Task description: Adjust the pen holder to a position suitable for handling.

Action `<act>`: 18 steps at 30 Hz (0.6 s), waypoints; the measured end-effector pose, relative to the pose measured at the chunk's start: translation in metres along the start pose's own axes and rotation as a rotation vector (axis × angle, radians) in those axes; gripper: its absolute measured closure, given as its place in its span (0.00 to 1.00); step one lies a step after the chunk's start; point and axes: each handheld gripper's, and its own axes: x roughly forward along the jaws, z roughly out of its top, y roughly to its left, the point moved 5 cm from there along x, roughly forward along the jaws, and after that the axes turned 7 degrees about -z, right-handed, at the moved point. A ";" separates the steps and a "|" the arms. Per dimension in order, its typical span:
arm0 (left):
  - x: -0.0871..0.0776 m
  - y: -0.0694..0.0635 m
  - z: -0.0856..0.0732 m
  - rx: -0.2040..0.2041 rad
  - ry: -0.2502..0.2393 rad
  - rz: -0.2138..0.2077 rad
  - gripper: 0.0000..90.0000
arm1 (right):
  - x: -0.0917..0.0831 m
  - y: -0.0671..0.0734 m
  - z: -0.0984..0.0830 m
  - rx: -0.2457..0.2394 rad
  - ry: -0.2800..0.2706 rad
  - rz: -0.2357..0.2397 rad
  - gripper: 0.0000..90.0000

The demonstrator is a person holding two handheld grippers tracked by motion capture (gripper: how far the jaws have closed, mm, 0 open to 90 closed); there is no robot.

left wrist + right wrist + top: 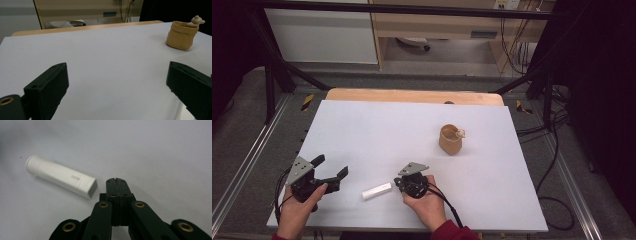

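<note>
Lying flat near the table's (362, 125) front edge, the white tube (377, 190) sits just beside the right claw (116, 182), whose jaws are pressed together with nothing between them. A closed tip nudged sideways could roll the tube away before any grip; the jaws likely need to part first. The right hand (426, 200) holds its claw low, angled down at the tube's square end. The left claw (331, 168) rests apart, jaws wide and empty, facing the tan pot (182, 35).
</note>
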 end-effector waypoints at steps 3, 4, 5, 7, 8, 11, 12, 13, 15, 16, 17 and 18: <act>0.000 0.000 0.000 0.004 0.009 0.000 0.05 | -0.010 -0.011 -0.001 -0.004 -0.014 -0.017 1.00; 0.000 -0.001 0.000 0.004 0.007 0.001 0.05 | -0.010 -0.011 -0.001 -0.004 -0.014 -0.017 1.00; 0.000 -0.001 0.000 0.006 0.006 0.002 0.05 | -0.014 -0.015 -0.002 -0.002 -0.021 -0.021 0.99; 0.000 -0.001 0.000 0.005 0.005 0.001 0.05 | -0.022 -0.023 -0.004 0.004 -0.042 -0.031 0.96; 0.000 -0.001 -0.001 0.005 0.007 0.000 0.05 | -0.026 -0.028 -0.006 0.002 -0.054 -0.040 0.93; 0.001 -0.001 -0.002 0.002 0.014 0.002 0.05 | -0.042 -0.046 -0.013 0.020 -0.066 -0.046 0.62; 0.001 -0.001 -0.002 0.002 0.014 0.002 0.05 | -0.042 -0.046 -0.013 0.020 -0.066 -0.046 0.62; 0.001 -0.001 -0.002 0.000 0.014 0.002 0.05 | -0.049 -0.055 -0.018 0.017 -0.057 -0.063 0.47; 0.000 -0.001 -0.002 0.003 0.011 -0.002 0.05 | -0.057 -0.063 -0.021 0.029 -0.063 -0.070 0.32; 0.000 -0.002 -0.003 0.005 0.014 -0.003 0.05 | -0.062 -0.067 -0.023 0.029 -0.071 -0.086 0.24; 0.000 -0.002 -0.003 0.005 0.014 -0.003 0.05 | -0.062 -0.067 -0.023 0.029 -0.071 -0.086 0.24; 0.000 -0.002 -0.004 0.003 0.019 -0.002 0.05 | -0.074 -0.075 -0.027 0.025 -0.093 -0.116 0.13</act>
